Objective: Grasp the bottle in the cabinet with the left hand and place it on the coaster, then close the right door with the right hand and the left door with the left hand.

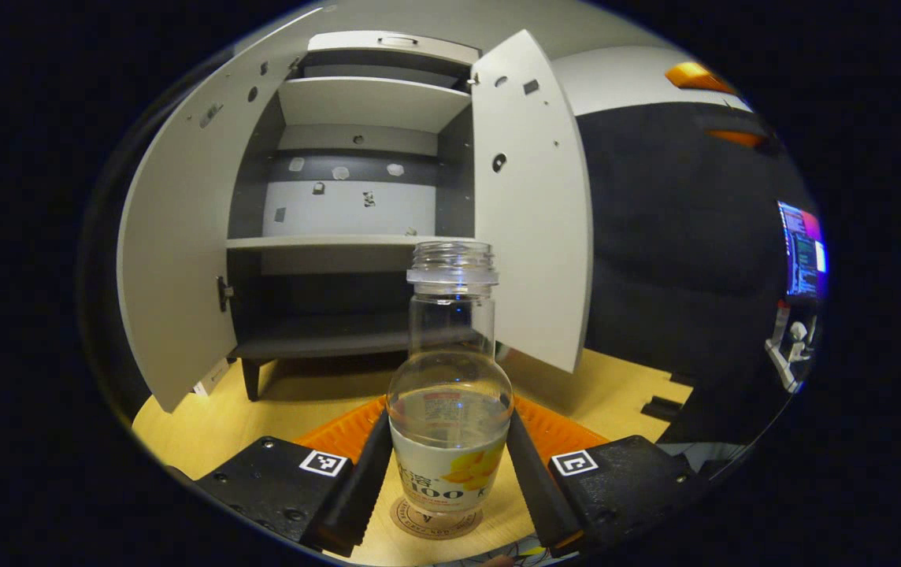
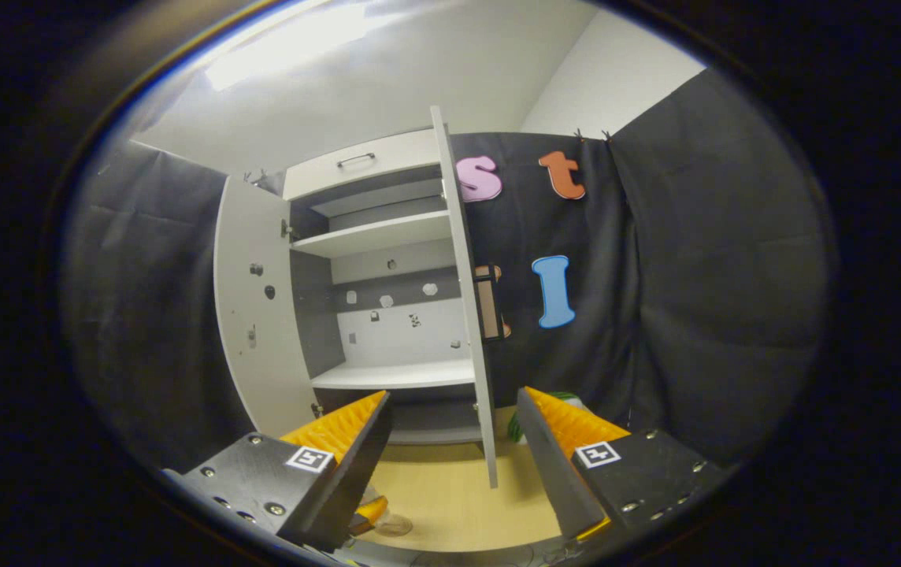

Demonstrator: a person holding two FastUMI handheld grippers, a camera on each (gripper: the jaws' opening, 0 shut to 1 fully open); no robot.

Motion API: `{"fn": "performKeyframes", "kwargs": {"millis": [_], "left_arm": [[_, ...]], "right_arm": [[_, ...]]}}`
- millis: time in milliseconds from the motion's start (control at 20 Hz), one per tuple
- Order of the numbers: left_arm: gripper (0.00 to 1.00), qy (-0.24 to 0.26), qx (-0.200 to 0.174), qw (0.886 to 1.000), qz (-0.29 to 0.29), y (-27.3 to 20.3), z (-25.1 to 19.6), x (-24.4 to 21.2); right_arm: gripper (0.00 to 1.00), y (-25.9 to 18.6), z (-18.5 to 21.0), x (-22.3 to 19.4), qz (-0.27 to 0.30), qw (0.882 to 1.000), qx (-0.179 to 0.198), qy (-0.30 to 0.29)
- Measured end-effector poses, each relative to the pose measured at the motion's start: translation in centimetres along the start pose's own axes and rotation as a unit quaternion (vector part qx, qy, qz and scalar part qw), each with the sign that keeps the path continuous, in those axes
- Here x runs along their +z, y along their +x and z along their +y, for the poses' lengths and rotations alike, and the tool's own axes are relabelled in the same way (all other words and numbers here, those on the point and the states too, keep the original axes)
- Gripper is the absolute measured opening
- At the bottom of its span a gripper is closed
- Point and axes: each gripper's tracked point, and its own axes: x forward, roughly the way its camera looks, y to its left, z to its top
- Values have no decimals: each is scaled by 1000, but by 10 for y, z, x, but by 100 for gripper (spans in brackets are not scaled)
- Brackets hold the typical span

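Setting clear capless plastic bottle [image 1: 450,378] onto round brown coaster [image 1: 435,520] on table [image 1: 183,441]; left tongs [image 1: 449,472] pinching its body. I release slowly, back straight out. Right tongs [image 2: 454,465] gaping, empty, facing white right door [image 2: 466,315].

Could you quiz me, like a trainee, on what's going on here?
1. True or false: both cabinet doors are closed.
2. What stands between the left hand-held gripper's fingers?
3. The bottle stands over: A) a cabinet shelf B) a coaster C) the floor.

Key:
1. False; the left door and right door stand open.
2. A clear, uncapped bottle.
3. B.
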Motion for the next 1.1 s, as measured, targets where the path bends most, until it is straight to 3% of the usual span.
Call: {"fn": "performKeyframes", "kwargs": {"millis": [200, 450, 600, 650, 700, 750, 1100], "left_arm": [[79, 5, -8, 1000, 16, 4, 2, -34], [80, 0, -22, 999, 31, 15, 11, -50], [81, 4, -32, 998, 49, 18, 8, -61], [83, 5, -26, 998, 54, 18, 10, -62], [87, 6, -22, 998, 59, 16, 11, -63], [97, 10, -18, 998, 62, 15, 14, -61], [99, 27, -37, 997, 54, 4, 14, -17]], "right_arm": [[96, -3, -4, -15, 5, 1000, 11, 18], [93, 12, -13, -20, 4, 999, 0, 47], [96, 28, -13, -23, 4, 999, -2, 37], [92, 34, -16, -24, 6, 1000, -5, 31], [96, 40, -17, -26, 8, 1000, -8, 27], [96, 44, -20, -27, 12, 1000, -11, 24], [92, 56, -50, -14, -2, 999, -36, 21]]}}
